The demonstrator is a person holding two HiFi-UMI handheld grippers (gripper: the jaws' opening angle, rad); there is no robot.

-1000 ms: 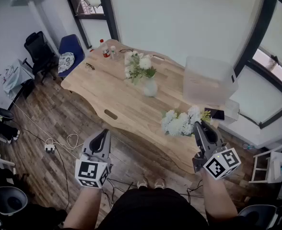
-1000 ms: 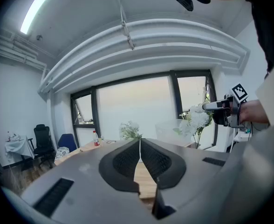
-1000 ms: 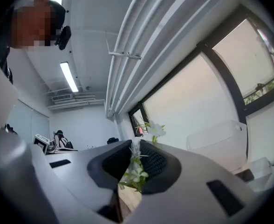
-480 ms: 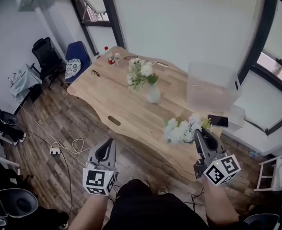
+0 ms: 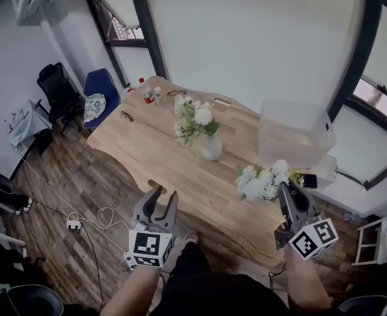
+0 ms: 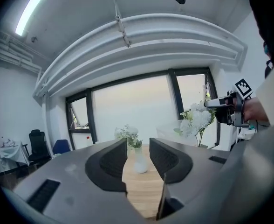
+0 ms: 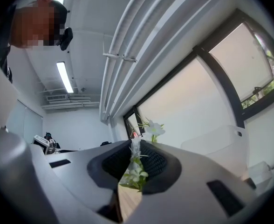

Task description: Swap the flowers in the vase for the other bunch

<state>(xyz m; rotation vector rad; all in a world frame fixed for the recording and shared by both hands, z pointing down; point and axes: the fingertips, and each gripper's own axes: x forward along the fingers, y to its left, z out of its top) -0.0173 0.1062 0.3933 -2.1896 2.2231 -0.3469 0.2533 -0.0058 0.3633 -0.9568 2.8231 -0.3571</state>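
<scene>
A white vase [image 5: 211,147] with white flowers and green leaves [image 5: 195,116] stands upright in the middle of the wooden table [image 5: 147,151]. My right gripper [image 5: 286,189] is shut on the stems of a second bunch of white flowers [image 5: 264,181], held over the table's near right corner. In the right gripper view those stems [image 7: 134,171] are pinched between the jaws of the right gripper [image 7: 136,149]. My left gripper [image 5: 158,201] hovers off the table's near edge, jaws opening, nothing between them. Far ahead of the left gripper [image 6: 138,158], its view shows the vase [image 6: 140,163].
A clear plastic box [image 5: 293,130] stands at the table's right end, a phone [image 5: 309,180] beside it. Small bottles [image 5: 147,94] and glasses [image 5: 127,116] lie at the far left end. Chairs [image 5: 100,91] stand left; cables [image 5: 81,219] lie on the floor.
Both grippers have come closer to the table. The left gripper's jaws, shut before, now stand apart. The right gripper still holds the bunch.
</scene>
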